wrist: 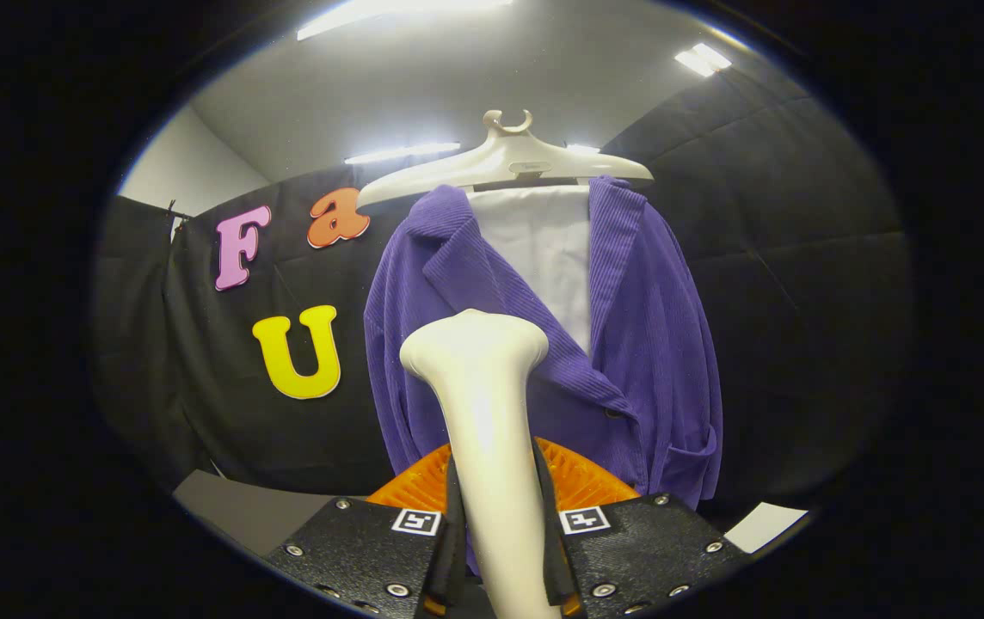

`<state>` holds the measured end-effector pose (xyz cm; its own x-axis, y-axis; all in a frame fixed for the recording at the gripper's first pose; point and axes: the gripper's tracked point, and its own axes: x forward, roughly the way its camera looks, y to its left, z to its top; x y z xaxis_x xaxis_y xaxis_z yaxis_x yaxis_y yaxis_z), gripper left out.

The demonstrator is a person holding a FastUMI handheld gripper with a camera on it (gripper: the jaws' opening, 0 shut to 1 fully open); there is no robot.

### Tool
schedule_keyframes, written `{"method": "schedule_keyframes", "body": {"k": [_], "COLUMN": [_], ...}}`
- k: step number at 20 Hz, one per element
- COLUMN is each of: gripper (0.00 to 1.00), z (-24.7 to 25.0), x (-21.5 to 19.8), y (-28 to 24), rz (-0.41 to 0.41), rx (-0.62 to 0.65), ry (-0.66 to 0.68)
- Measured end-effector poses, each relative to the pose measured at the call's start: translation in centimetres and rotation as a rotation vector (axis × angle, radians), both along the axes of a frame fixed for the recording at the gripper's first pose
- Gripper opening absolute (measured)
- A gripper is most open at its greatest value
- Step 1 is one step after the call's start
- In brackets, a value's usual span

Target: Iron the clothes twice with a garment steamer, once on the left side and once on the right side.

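Observation:
A purple corduroy jacket (655, 344) hangs on a white hanger (505, 159) in front of the black booth wall, with a white panel (544, 249) showing between its lapels. My gripper (496, 516) is shut on the cream handle of the garment steamer (483, 404). The steamer stands upright between the fingers. Its flared head (475, 344) is level with the jacket's left front panel, close before it; I cannot tell whether it touches the cloth. The steamer hides part of the jacket's lower left side.
An orange ribbed disc (582, 481) sits just beyond the fingers, behind the steamer handle. Grey surface edges show low on both sides (234, 507) (763, 524). Black cloth wall surrounds the jacket.

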<state>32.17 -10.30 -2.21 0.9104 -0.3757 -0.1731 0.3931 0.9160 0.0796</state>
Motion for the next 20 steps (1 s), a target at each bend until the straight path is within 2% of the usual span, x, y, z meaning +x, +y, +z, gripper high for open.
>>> {"method": "schedule_keyframes", "body": {"k": [3, 8, 20], "gripper": [0.35, 0.36, 0.36], "z": [-3.0, -9.2, -18.8], "x": [-0.7, -2.3, -6.0], "y": [0.2, 1.0, 0.8], "rz": [0.010, 0.047, 0.018], "rx": [0.010, -0.010, 0.030], "ry": [0.036, 0.170, 0.320]}}
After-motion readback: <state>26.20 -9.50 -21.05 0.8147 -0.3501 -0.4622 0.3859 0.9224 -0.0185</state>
